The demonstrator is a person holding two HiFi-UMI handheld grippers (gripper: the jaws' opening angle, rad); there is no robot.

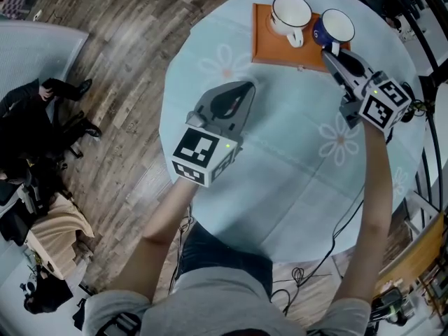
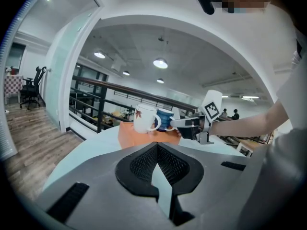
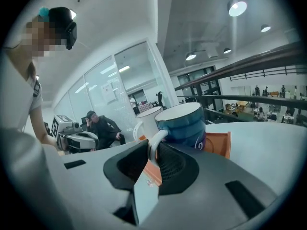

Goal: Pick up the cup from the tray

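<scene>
2 glossy ceramic cups, upper right: white round cup (image 1: 290, 12), blue round cup (image 1: 336, 26), on 1 flat orange rectangular tray (image 1: 269, 47). Right gripper (image 1: 325, 52) clamps blue cup's handle; left gripper (image 1: 246, 86) closed, empty.

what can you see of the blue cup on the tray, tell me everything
The blue cup looks like glazed ceramic: dark blue outside with a white mark, white inside, white handle. It stands upright, seemingly empty, at the right of the orange tray, close beside the white cup; whether they touch is unclear. Its handle sits between the jaws of the right gripper, which look closed on it.
</scene>
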